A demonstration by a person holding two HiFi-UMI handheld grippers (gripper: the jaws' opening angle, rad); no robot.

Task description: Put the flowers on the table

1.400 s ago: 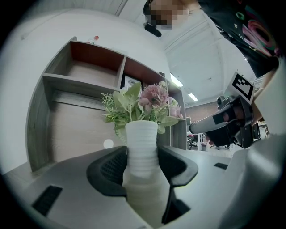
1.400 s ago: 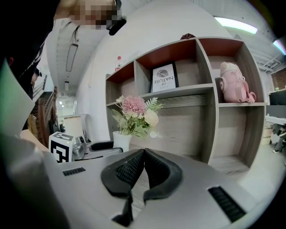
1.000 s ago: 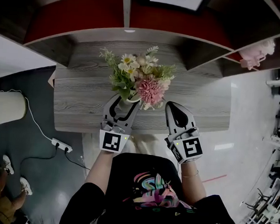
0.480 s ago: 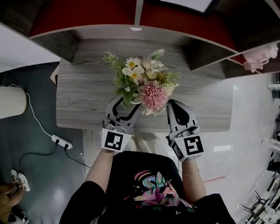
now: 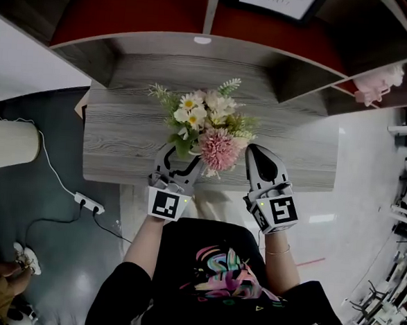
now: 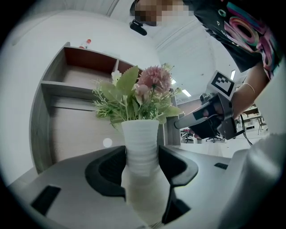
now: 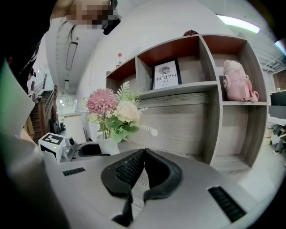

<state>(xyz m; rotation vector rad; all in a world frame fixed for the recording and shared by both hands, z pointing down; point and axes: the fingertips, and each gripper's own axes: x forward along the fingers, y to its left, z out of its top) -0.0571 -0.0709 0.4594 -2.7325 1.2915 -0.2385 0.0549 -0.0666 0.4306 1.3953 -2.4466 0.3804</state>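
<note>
1. Left gripper (image 5: 184, 155): the jaws are clamped on the neck of a white ribbed vase (image 6: 141, 144), one pad on each side, both pads touching the vase wall. The vase stands upright between them.

2. Flowers (image 5: 208, 121): a bunch of one large pink bloom, white daisies, a cream rose and green sprigs rises from the vase mouth. In the head view the bunch sits above the near half of the grey wood-grain bench (image 5: 121, 140), roughly centred along its length. No view shows the vase base (contact with the bench surface cannot be confirmed).

3. Right gripper (image 5: 262, 166): the jaws are together, tips touching, with nothing between them. It hangs over the near edge of the bench, just beside the flowers on their right and apart from them. Its own view looks across the bench with the flowers at the left.

4. Surroundings: a shelf unit (image 5: 199, 27) with red back panels stands at the far side of the bench. One compartment holds a pink plush toy (image 7: 237, 81); another holds a framed card (image 7: 166, 74). A white power strip (image 5: 89, 204) lies on the floor (image 5: 51, 252) to the left of the bench
</note>
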